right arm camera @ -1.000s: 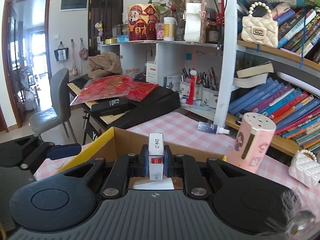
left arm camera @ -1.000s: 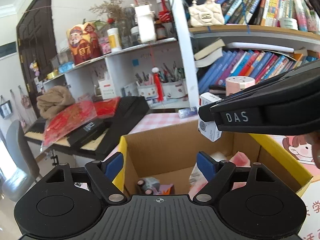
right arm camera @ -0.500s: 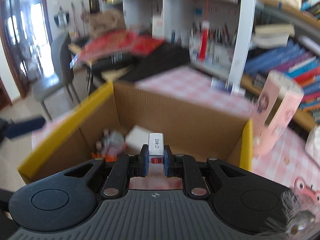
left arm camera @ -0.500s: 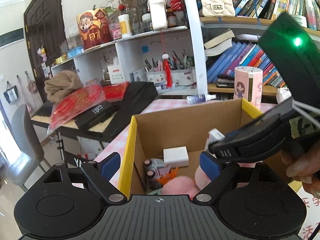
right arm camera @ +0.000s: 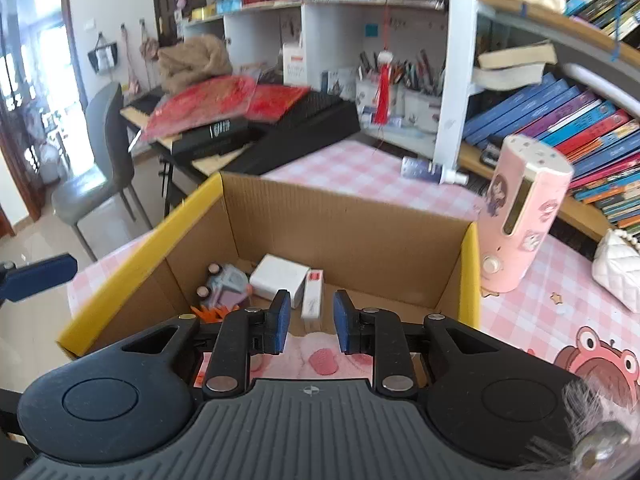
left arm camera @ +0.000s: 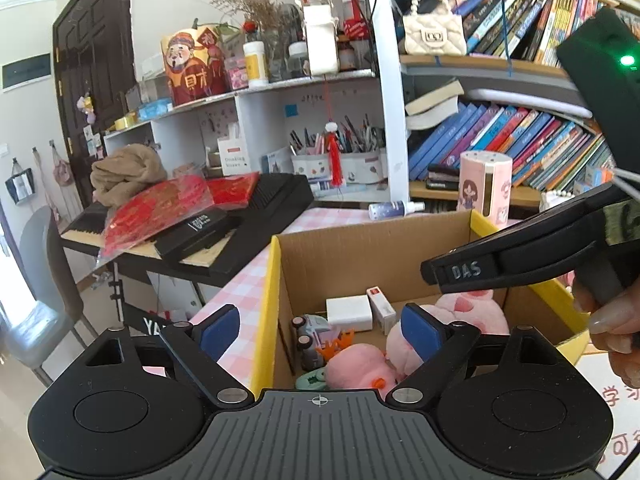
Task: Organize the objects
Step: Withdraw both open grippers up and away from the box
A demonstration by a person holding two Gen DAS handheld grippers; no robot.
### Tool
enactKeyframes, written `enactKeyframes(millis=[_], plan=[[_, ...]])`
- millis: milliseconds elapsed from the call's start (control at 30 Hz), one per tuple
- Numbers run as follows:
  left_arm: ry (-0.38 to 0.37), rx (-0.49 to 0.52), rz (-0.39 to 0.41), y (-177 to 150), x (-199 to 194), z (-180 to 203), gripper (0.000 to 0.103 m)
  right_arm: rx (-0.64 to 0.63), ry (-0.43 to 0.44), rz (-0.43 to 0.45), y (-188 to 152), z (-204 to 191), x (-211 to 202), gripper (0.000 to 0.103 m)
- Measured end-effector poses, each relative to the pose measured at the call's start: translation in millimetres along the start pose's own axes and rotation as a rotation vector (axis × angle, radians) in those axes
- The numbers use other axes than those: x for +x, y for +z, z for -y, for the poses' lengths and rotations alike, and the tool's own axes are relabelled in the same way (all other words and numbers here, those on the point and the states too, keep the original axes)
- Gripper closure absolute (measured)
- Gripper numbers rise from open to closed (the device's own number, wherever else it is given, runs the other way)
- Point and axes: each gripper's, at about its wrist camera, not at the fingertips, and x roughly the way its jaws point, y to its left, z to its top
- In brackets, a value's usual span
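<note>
A cardboard box with a yellow rim [right arm camera: 344, 208] [left arm camera: 276, 280] stands on the pink checked table. Inside lie a small white staple box with a red label [right arm camera: 312, 298] [left arm camera: 381, 307], a white charger block [right arm camera: 280, 276] [left arm camera: 347, 312], a toy car [right arm camera: 224, 280], an orange toy and pink plush toys [left arm camera: 360, 364]. My right gripper [right arm camera: 308, 326] is open and empty just above the staple box. My left gripper [left arm camera: 320, 326] is open and empty, over the box's near left rim. The right gripper also shows in the left wrist view [left arm camera: 460, 272].
A pink cylinder holder [right arm camera: 520, 216] stands right of the box. A white quilted purse [right arm camera: 616, 268] and a small spray bottle [right arm camera: 432, 170] lie on the table. Bookshelves [right arm camera: 560, 112] stand behind. A keyboard piled with red packets [right arm camera: 240, 120] and a chair [right arm camera: 100, 168] are at left.
My right gripper dipped into the box, opened and let go of the staple box, which now lies on the box floor beside the white charger. The left gripper stayed open.
</note>
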Motion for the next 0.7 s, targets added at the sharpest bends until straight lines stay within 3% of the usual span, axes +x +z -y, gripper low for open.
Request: enactKeyframes(millis=[333,700], plan=[[-0.042,-0.024,0.052,-7,-49,-14,0.009,0.039,-0.091,0.161,-12,-25,-77,0.061],[-0.096,-0.014,0.042,-31,-94,-21,0.003,0.138,-0.273,0.225,-62,-42,-149,0.039]])
